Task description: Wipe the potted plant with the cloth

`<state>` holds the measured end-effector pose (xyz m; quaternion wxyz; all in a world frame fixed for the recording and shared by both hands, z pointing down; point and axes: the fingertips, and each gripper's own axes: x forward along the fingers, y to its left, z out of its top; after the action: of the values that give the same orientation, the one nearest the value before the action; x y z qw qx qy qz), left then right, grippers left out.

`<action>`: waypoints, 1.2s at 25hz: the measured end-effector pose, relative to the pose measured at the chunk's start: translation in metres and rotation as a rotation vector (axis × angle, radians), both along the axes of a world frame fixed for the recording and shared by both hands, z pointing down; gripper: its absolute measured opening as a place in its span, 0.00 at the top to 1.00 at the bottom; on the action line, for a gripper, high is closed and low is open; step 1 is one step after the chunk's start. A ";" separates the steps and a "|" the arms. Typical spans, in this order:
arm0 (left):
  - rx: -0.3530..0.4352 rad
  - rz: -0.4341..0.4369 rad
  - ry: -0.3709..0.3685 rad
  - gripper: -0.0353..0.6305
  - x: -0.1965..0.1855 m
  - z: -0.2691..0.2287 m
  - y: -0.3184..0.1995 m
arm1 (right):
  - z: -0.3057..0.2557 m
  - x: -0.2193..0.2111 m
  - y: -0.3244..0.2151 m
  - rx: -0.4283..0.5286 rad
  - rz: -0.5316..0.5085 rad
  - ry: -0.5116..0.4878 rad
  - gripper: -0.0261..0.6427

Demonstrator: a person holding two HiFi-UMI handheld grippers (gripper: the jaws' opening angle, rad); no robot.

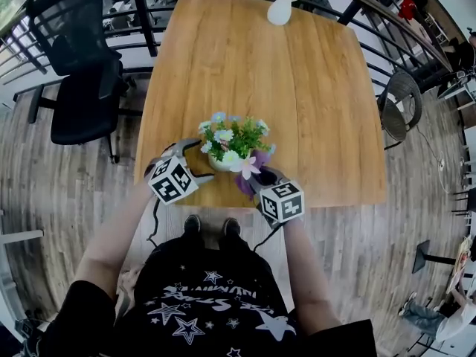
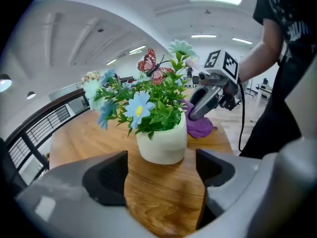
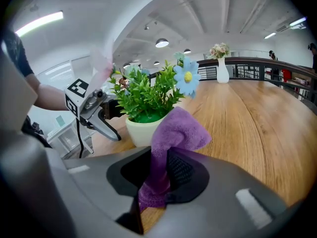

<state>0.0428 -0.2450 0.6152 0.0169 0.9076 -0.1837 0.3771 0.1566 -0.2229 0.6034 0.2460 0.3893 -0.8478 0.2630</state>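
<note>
The potted plant point(image 1: 232, 138), green leaves with blue, white and pink flowers in a white pot point(image 2: 163, 142), stands near the front edge of the wooden table point(image 1: 297, 80). My left gripper point(image 1: 192, 160) is open just left of the pot. In the left gripper view the pot sits just beyond the wide jaws point(image 2: 161, 175), untouched. From the right, my right gripper point(image 1: 258, 177) is shut on a purple cloth point(image 3: 174, 133). The bunched cloth sticks up out of the jaws point(image 3: 166, 170), close against the pot's side point(image 3: 140, 130). Each gripper view shows the other gripper, beyond the plant: right point(image 2: 208, 97), left point(image 3: 94, 114).
A white vase of flowers point(image 1: 280, 6) stands at the table's far edge. A black office chair point(image 1: 82, 73) is left of the table, another chair point(image 1: 398, 106) right of it. A dark railing point(image 1: 387, 47) curves behind. The plant is close to the table's front edge.
</note>
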 end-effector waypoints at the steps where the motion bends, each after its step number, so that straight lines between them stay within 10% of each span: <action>1: 0.001 0.030 -0.001 0.28 0.001 0.000 -0.002 | 0.000 0.000 0.000 -0.001 0.003 0.000 0.84; 10: 0.019 0.195 -0.022 0.28 0.011 0.004 -0.013 | 0.000 -0.001 -0.001 0.000 0.050 -0.014 0.84; 13: 0.039 0.205 -0.035 0.42 0.014 0.006 -0.014 | 0.001 -0.002 -0.002 0.000 0.052 -0.010 0.84; 30: 0.009 -0.113 -0.033 0.46 0.034 0.008 -0.009 | 0.001 -0.009 -0.006 0.017 0.035 0.049 0.84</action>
<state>0.0772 -0.2540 0.6227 0.0309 0.8894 -0.2368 0.3897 0.1478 -0.2288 0.6048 0.2587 0.4126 -0.8368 0.2502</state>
